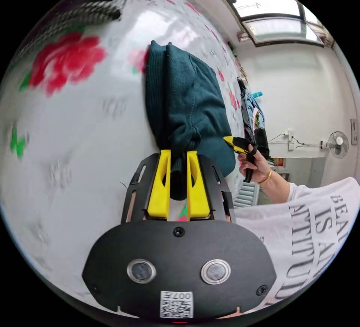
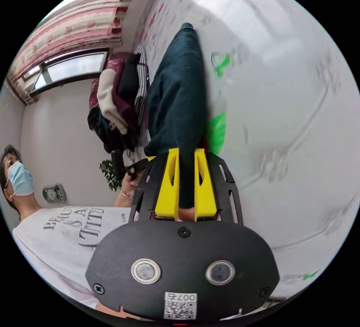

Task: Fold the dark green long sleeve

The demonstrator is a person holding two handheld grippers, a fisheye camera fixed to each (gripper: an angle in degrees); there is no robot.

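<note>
Two yellow-jawed grippers, left gripper [image 1: 178, 154] and right gripper [image 2: 186, 153], each pinching bunched dark green long sleeve [image 1: 187, 106], above a glossy floral tablecloth [image 1: 75, 124], hand [image 1: 252, 166] gripping the handle.

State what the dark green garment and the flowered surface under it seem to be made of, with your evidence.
Dark green long sleeve: apparently thick fleecy knit, matte with a fuzzy nap. Flowered surface: probably glossy plastic or oilcloth, since window light reflects off it.

The person's white T-shirt [image 1: 318, 229] carries large grey capital letters, cut off by folds and the frame edge. A square code sticker [image 2: 180, 305] sits on each gripper body.
</note>
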